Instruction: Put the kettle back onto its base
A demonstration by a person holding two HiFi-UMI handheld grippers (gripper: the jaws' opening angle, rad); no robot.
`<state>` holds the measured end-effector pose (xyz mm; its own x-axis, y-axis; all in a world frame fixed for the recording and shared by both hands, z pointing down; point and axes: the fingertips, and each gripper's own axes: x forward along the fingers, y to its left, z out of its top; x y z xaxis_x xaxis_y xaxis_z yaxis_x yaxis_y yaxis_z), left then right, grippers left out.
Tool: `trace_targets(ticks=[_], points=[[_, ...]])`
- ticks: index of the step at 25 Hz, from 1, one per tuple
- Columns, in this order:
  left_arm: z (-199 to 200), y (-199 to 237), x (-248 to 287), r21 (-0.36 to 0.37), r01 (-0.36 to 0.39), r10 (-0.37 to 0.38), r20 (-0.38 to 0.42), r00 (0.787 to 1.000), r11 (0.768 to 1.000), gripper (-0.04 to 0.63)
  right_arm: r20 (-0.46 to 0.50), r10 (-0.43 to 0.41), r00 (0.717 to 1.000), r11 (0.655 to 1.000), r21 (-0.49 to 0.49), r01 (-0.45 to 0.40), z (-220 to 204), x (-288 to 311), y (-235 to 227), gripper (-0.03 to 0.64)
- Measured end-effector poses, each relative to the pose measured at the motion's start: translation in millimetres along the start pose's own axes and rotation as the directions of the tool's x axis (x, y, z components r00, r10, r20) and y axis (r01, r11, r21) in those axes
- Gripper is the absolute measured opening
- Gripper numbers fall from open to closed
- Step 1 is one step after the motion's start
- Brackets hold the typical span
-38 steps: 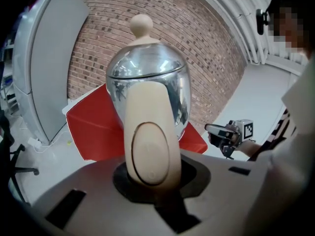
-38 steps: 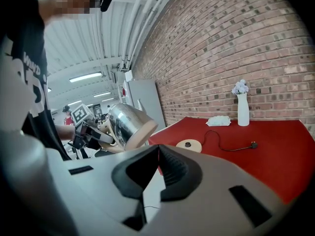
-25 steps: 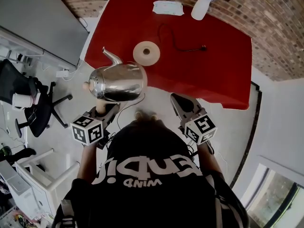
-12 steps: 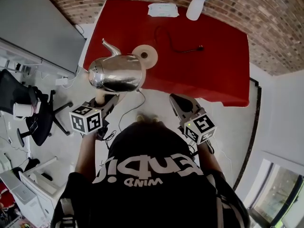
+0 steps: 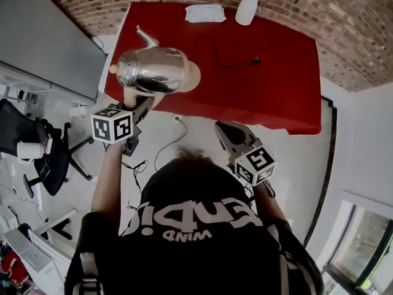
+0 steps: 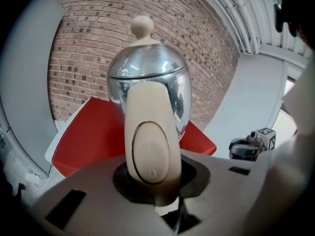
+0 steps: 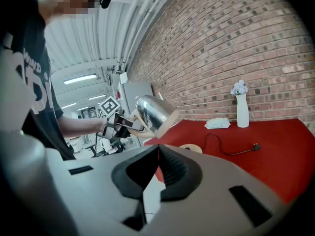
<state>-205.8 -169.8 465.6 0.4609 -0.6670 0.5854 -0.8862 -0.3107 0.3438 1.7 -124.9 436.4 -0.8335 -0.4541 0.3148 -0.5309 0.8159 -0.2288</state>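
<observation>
The kettle (image 5: 153,70) hangs tilted in the air over the left edge of the red tabletop (image 5: 270,85). The left hand-held gripper (image 5: 140,103) is clamped on its cream handle (image 6: 150,141). The round base (image 7: 193,148) lies on the tabletop below and just beside the kettle's bottom, so the kettle is not yet seated. Bring the kettle upright first and centre its bottom over the base. Then lower it straight down, releasing only once it sits flat. Avoid nudging the base or the black cord (image 5: 224,57) beside it. The right hand-held gripper (image 5: 228,134) has its jaws together and empty. It sits off the tabletop's near edge and probably need not assist.
</observation>
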Motion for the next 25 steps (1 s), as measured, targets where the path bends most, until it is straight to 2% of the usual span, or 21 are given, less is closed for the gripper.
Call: trace_targets(ticks=[4, 7, 13, 16, 17, 21, 25], points=[[26.2, 14.1, 16.8, 0.031, -0.016, 0.016, -0.007, 1.0, 0.999, 0.06, 0.0, -0.011, 1.0, 1.0, 0.005, 0.011, 0.4, 0.8, -4.7, 0.023], [34.2, 21.8, 31.9, 0.029, 0.003, -0.002, -0.036, 0.999, 1.0, 0.061, 0.003, -0.021, 1.0, 1.0, 0.008, 0.021, 1.4, 0.4, -9.4, 0.023], [38.3, 36.9, 56.7, 0.049, -0.011, 0.015, -0.091, 0.996, 0.999, 0.061, 0.003, -0.038, 0.999, 0.999, 0.017, 0.038, -0.1, -0.2, -15.8, 0.023], [43.3, 42.0, 62.6, 0.083, -0.065, 0.074, -0.106, 0.992, 0.994, 0.061, 0.004, -0.043, 0.999, 0.999, 0.024, 0.043, -0.2, 0.6, -19.2, 0.023], [43.0, 43.1, 65.8, 0.094, -0.078, 0.088, -0.113, 0.99, 0.992, 0.061, 0.004, -0.044, 0.999, 0.999, 0.028, 0.044, -0.2, 0.8, -20.6, 0.023], [17.5, 46.9, 90.5, 0.095, -0.034, 0.05, -0.179, 0.982, 0.995, 0.06, 0.003, -0.052, 0.999, 0.998, 0.039, 0.051, -0.5, 0.3, -27.4, 0.023], [6.7, 48.4, 103.4, 0.104, -0.034, 0.056, -0.21, 0.976, 0.994, 0.061, -0.006, -0.056, 0.998, 0.997, 0.043, 0.056, -2.5, -1.1, -32.7, 0.023]])
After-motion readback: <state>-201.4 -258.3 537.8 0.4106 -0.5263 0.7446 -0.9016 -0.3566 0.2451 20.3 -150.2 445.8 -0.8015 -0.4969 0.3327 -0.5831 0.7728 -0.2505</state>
